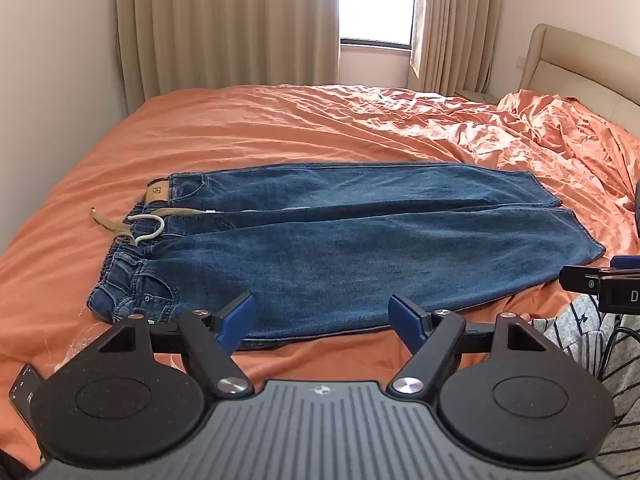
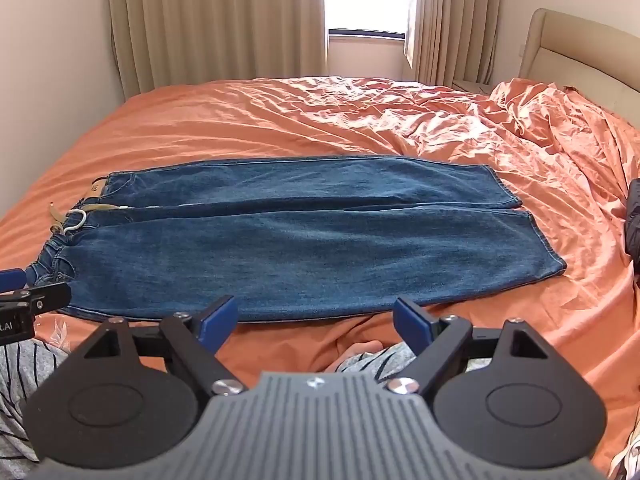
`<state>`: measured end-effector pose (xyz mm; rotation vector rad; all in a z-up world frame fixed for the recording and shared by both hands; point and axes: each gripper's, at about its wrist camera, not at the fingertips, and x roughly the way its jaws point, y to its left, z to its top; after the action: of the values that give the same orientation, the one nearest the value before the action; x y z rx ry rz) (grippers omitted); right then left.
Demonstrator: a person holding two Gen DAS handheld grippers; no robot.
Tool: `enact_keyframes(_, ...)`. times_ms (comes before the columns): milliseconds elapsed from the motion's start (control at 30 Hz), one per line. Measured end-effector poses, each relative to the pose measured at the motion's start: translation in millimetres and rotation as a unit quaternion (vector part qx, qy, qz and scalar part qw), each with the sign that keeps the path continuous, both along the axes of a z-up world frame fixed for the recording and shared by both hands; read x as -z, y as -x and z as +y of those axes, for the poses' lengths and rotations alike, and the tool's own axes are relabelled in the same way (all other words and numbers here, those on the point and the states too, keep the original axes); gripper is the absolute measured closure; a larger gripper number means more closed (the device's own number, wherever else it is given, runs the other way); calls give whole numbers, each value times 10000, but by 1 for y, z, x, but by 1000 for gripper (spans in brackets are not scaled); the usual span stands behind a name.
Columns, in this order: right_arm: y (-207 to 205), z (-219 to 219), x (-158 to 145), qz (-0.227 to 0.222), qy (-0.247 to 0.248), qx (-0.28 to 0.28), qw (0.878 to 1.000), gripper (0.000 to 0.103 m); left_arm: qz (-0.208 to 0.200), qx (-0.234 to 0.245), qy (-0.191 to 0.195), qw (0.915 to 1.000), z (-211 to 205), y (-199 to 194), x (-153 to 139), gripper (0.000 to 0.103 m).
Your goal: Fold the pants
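Blue jeans (image 1: pixel 340 248) lie flat on the orange bed sheet (image 1: pixel 240 128), waistband to the left, leg hems to the right, legs side by side. A tan and white drawstring (image 1: pixel 136 224) trails off the waistband. My left gripper (image 1: pixel 322 312) is open and empty, over the near edge of the jeans close to the waist end. My right gripper (image 2: pixel 314 316) is open and empty, over the near edge of the jeans (image 2: pixel 304 240) around the middle of the near leg. Each gripper shows at the edge of the other's view.
The sheet (image 2: pixel 500 128) is rumpled at the far right by a beige headboard (image 2: pixel 576 48). Beige curtains (image 1: pixel 224 24) and a window (image 1: pixel 376 4) are behind the bed. A striped grey garment (image 2: pixel 24 368) lies at the near edge. A phone (image 1: pixel 24 390) is at lower left.
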<state>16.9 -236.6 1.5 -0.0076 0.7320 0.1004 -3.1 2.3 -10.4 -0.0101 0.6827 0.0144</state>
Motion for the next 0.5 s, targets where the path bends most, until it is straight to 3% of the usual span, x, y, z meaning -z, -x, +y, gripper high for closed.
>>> enact_keyframes(500, 0, -2, 1, 67, 60, 6, 10000, 22, 149, -36, 41, 9999, 0, -6, 0, 14)
